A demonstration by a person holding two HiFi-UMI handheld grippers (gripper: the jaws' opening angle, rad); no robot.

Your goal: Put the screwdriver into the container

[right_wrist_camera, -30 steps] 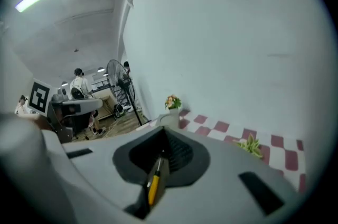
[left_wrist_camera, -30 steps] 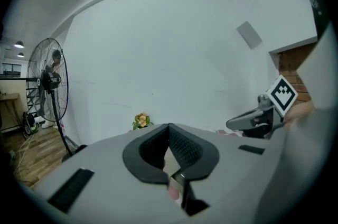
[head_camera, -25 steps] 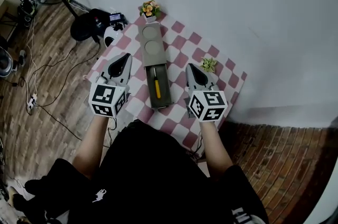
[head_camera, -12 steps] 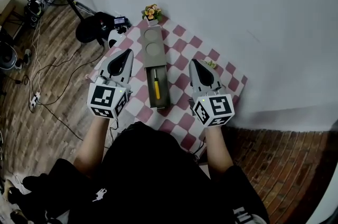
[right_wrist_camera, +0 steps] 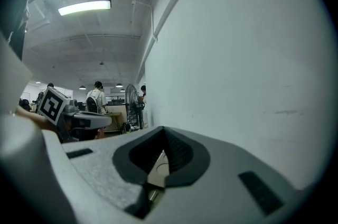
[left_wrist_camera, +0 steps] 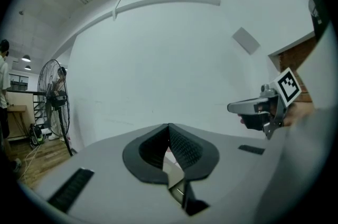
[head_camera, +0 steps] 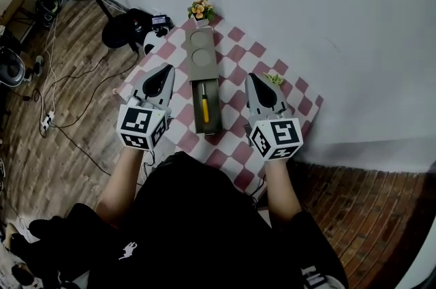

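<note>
My left claw (head_camera: pixel 165 71) and right claw (head_camera: pixel 253 79) hang clenched and empty at nine and three o'clock of the container (head_camera: pixel 214 112) holding the screwdriver (head_camera: pixel 204 108), and a careless inward swing could knock it askew.

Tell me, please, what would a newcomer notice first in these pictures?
The yellow screwdriver stands out first: it lies in the open gray container at the middle of the checkered cloth. Next come the left gripper and the right gripper, held on either side of the container, both shut and empty.
</note>
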